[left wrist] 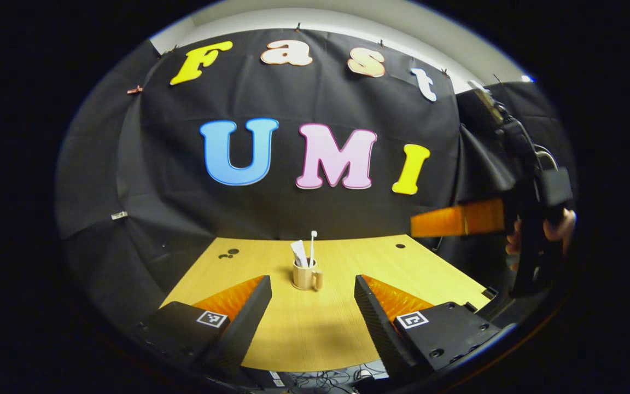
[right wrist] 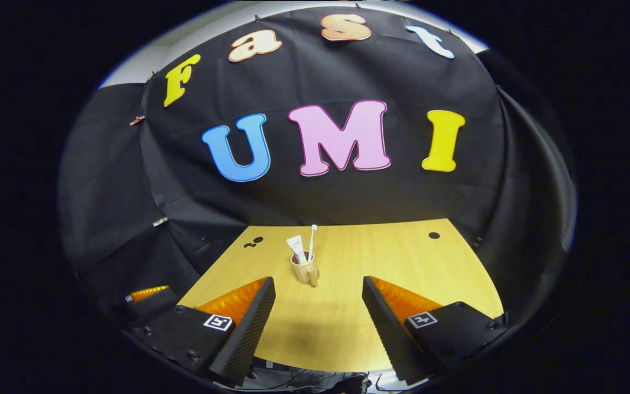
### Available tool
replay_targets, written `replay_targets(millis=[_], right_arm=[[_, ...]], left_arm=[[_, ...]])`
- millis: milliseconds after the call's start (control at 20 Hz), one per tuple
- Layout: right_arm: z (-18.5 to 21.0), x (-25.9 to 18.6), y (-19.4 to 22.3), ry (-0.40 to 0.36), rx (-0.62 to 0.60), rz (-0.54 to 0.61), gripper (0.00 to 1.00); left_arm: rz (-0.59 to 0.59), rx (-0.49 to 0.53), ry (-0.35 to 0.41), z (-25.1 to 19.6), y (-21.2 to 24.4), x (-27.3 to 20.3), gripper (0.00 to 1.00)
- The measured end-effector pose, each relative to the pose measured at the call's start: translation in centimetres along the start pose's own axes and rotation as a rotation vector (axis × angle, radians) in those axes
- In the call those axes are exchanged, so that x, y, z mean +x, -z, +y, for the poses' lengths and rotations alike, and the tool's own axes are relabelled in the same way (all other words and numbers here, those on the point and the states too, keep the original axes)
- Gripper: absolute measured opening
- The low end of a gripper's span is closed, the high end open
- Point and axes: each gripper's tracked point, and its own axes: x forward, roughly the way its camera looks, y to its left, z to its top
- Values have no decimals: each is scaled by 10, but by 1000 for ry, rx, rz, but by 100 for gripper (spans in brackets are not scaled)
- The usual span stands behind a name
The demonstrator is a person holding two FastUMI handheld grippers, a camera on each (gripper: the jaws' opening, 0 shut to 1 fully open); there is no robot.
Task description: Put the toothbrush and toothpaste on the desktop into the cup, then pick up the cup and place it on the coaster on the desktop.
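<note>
The cup [right wrist: 305, 271], toothbrush [right wrist: 312, 241] and toothpaste [right wrist: 296, 247] standing upright inside it, sits mid-table toward the far edge, straight ahead of both tools. The right tool [right wrist: 319, 314] and left tool [left wrist: 313, 312] gape wide and empty, both well short of it; I can't make out a coaster.

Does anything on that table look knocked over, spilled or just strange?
Nothing stands out. The cup stands upright on the table, with the toothbrush and toothpaste leaning inside it. No spill shows.
</note>
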Motion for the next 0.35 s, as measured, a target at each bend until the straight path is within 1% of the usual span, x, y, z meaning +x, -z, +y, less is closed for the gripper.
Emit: replay_targets(millis=[200,300,350], right_arm=[[3,-28,18,29,7,-70,98],[6,-38,29,26,-6,-86,98],[6,-42,33,28,-13,-93,98]], left_arm=[[-28,-26,-43,7,-3,-14,97],[-31,-45,-47,8,-2,-24,97],[-35,-46,-51,8,-2,-28,92]])
